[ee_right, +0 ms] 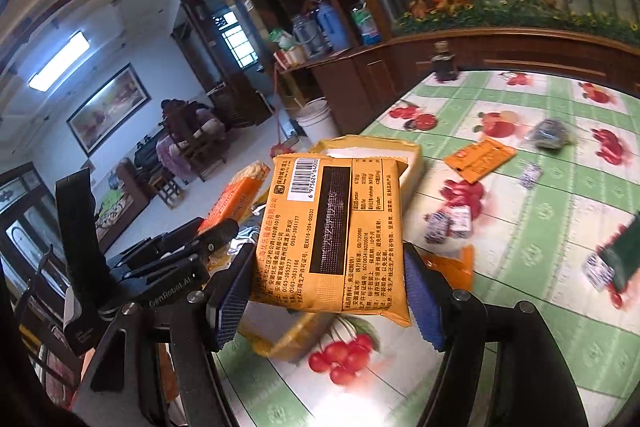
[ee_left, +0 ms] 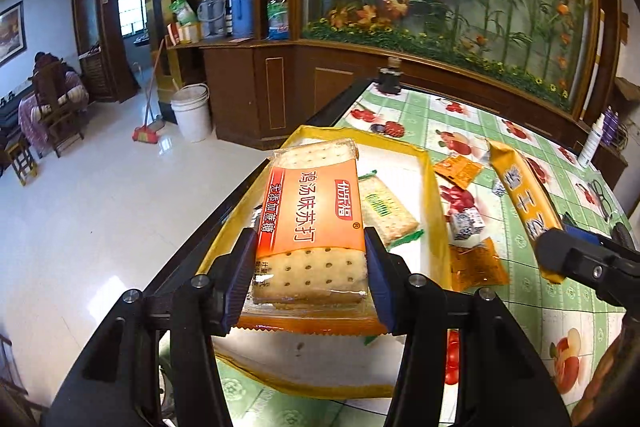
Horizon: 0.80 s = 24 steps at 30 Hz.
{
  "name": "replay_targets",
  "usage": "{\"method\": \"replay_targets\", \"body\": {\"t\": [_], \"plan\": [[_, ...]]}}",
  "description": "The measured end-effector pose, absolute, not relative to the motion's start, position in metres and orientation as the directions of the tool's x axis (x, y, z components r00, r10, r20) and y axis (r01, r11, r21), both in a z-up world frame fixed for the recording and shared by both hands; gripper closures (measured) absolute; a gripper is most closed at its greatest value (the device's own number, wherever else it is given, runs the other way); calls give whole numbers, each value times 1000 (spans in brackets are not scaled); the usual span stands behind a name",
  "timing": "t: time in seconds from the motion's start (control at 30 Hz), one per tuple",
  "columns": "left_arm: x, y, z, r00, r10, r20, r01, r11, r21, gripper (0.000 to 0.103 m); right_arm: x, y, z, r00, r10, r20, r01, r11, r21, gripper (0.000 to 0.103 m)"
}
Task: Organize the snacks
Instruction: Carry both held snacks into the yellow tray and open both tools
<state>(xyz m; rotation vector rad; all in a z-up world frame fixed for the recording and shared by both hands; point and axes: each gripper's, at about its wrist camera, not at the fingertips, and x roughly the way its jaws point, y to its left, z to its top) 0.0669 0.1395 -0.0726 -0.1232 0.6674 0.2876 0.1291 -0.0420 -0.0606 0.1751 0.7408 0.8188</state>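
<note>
left wrist view: left hand-held gripper (ee_left: 310, 267) clamps cracker pack (ee_left: 310, 223) lengthwise above tray (ee_left: 434, 195); right hand-held gripper (ee_right: 328, 291) grips yellow pack (ee_right: 332, 231) beside it.

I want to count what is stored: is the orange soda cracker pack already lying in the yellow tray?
Not yet. The left gripper holds the cracker pack clamped above the yellow tray.

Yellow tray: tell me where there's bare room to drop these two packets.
The yellow tray has bare white floor near its front rim, below the orange cracker pack in the left gripper, and at its far end. The green-labelled cracker pack fills its right side. Right of the tray, small snacks crowd the tablecloth.
</note>
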Motion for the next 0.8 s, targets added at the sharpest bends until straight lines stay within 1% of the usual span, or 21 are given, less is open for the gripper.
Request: {"method": "replay_targets", "body": {"t": [0.27, 0.57, 0.8], "plan": [[63, 153, -85, 726, 228, -649, -318, 948, -23, 52, 146, 8, -72, 409, 717, -565, -633, 669, 391, 32], [59, 164, -94, 708, 242, -664, -341, 940, -22, 52, 158, 33, -83, 393, 703, -592, -638, 672, 374, 32], [59, 169, -100, 695, 245, -675, -354, 935, -25, 52, 162, 54, -91, 418, 651, -633, -653, 700, 289, 32]]}}
